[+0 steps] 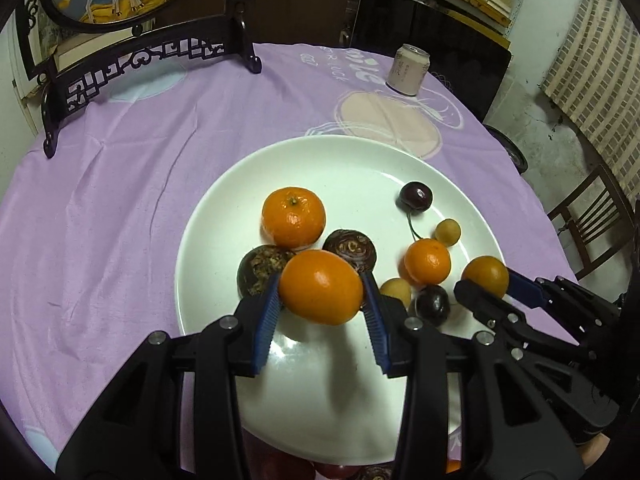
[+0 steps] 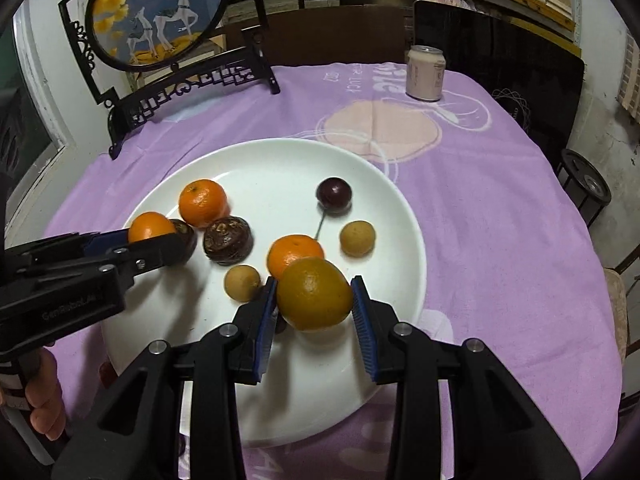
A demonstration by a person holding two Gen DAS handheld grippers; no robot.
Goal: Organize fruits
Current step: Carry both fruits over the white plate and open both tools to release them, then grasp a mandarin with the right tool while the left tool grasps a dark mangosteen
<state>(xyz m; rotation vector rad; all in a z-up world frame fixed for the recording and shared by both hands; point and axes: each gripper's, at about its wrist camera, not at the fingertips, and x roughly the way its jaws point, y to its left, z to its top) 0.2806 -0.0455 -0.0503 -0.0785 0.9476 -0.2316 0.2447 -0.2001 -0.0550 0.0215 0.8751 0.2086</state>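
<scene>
Progress looked well advanced: the white plate [image 1: 224, 208] already carried two mandarins, two dark brown fruits, a stemmed cherry [image 1: 415, 196], a dark plum and two small tan longan-like fruits. Above the plate's near half, the left gripper [image 1: 322, 312] was clamped on a kumquat-shaped orange [image 1: 321, 287], and the right gripper [image 2: 314, 312] was clamped on a duller orange [image 2: 315, 294]; both seemed due for setting down. Blurred red fruit showed below the plate's near rim. Beneath the plate lay a lilac tablecloth [image 1: 120, 200]; behind it stood a carved deer screen [image 2: 160, 16] and a pale drink can [image 2: 426, 74].
</scene>
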